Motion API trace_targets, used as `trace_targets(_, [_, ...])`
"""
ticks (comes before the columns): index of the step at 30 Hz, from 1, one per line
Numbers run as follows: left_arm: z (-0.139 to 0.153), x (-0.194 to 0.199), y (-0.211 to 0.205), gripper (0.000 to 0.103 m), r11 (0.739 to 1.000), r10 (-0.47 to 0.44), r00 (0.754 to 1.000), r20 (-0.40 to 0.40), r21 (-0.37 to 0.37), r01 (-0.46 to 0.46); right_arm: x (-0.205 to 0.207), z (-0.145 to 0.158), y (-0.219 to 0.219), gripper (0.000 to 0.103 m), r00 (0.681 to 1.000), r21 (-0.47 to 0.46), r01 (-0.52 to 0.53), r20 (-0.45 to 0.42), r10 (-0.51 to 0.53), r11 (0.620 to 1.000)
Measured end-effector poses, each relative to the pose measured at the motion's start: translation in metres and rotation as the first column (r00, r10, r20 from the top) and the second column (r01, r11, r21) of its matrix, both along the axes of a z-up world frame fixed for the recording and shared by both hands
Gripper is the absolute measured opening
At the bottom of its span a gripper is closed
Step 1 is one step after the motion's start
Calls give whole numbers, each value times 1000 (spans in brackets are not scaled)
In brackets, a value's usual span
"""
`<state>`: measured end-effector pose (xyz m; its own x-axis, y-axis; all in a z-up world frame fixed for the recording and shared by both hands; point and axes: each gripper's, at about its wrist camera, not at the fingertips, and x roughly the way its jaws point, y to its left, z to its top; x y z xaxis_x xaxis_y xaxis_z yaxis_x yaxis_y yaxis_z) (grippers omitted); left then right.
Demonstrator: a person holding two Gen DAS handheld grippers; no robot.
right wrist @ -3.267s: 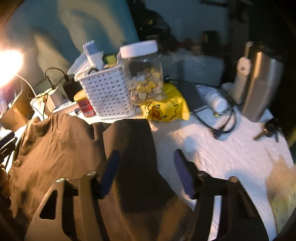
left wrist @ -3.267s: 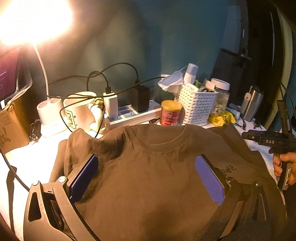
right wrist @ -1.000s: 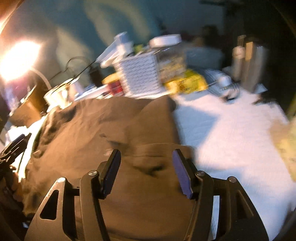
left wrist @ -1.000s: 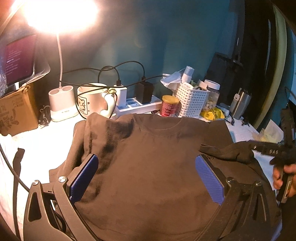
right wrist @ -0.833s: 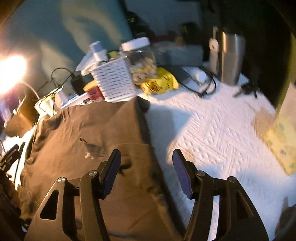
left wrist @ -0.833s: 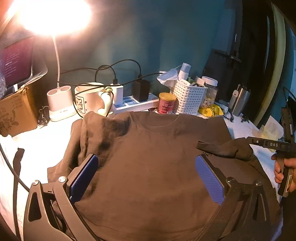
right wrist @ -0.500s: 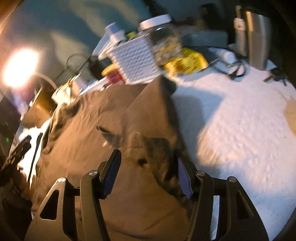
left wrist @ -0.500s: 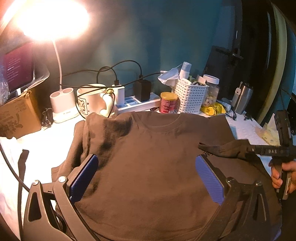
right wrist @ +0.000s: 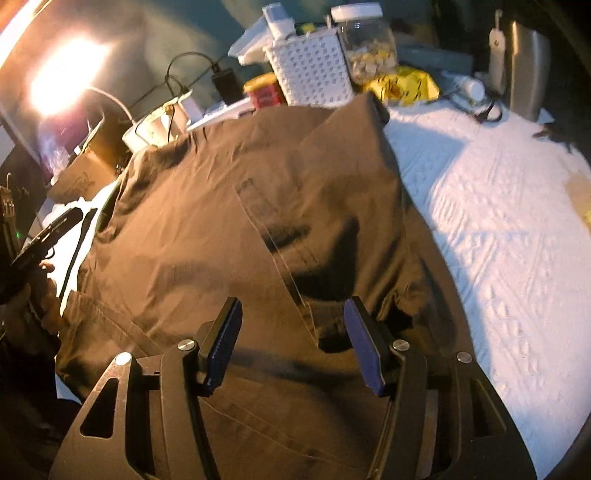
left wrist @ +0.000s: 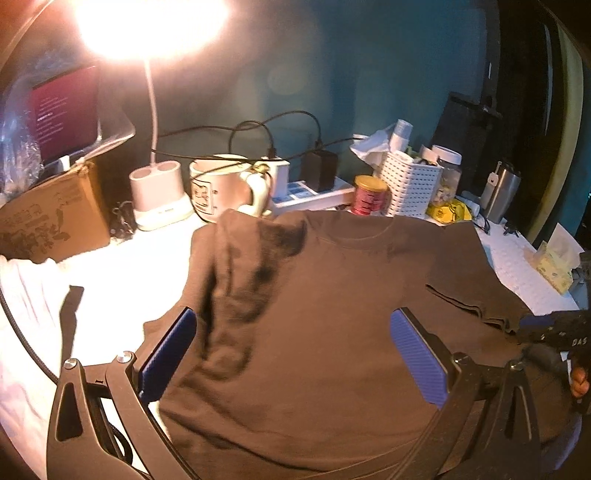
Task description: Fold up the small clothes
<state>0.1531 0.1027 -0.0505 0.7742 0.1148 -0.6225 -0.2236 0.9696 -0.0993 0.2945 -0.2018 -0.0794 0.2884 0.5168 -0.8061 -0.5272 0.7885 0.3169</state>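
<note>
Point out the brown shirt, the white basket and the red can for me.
brown shirt point(left wrist: 325, 295), left wrist view, on the chest below the collar.
white basket point(left wrist: 410, 188), left wrist view, on its perforated front wall.
red can point(left wrist: 369, 195), left wrist view, on its red side below the yellow lid.

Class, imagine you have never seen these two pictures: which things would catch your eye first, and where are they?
The dark brown T-shirt dominates, spread over the white table cover with its right sleeve folded in across the body. The glaring desk lamp blazes at the far left corner. Both the left gripper and right gripper hover open above the shirt.
</note>
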Motion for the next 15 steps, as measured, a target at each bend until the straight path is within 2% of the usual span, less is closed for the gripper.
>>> trace_targets(8, [-2,-4,63,101,999,38,999,-11,-27,-39,-4,18,29,61,997,2,24,76,-24,1000])
trace_targets(15, [-19,8,106,77,996,16,998,-55,-92,-21,-7,19,51,61,996,-23,35,87,-33,999])
